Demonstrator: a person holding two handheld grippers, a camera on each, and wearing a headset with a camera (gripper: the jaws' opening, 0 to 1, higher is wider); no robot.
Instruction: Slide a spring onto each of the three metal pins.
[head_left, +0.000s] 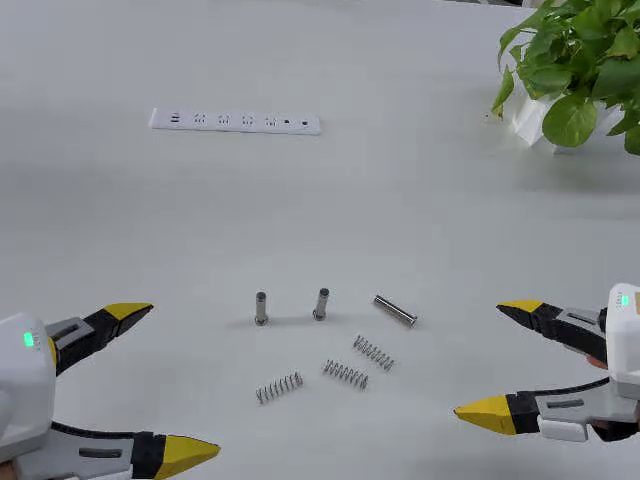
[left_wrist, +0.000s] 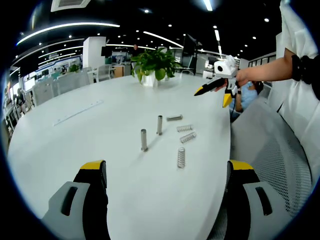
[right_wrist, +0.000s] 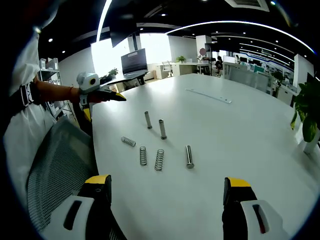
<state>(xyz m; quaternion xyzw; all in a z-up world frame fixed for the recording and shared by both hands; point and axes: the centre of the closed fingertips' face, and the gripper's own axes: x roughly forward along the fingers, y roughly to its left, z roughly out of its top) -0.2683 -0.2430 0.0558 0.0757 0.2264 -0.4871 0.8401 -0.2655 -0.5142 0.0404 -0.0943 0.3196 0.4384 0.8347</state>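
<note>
White table (head_left: 420, 220); left gripper (head_left: 182, 379), right gripper (head_left: 478, 358) both spread wide, empty, bodies cut off.

The left tool (head_left: 182, 379) and right tool (head_left: 478, 358) gape wide, empty.

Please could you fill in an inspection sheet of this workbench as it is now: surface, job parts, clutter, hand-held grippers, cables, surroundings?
Surface: white table, no marks seen.
Job's things: three metal pins, the left upright pin and right upright pin standing, the lying pin on its side. Three springs lie loose, none on a pin.
Clutter: power strip; potted plant.
Grippers: left hand-held gripper and right hand-held gripper open, empty, apart from the parts.
Cables: nothing seen.
Surroundings: open office; mesh chair.
</note>
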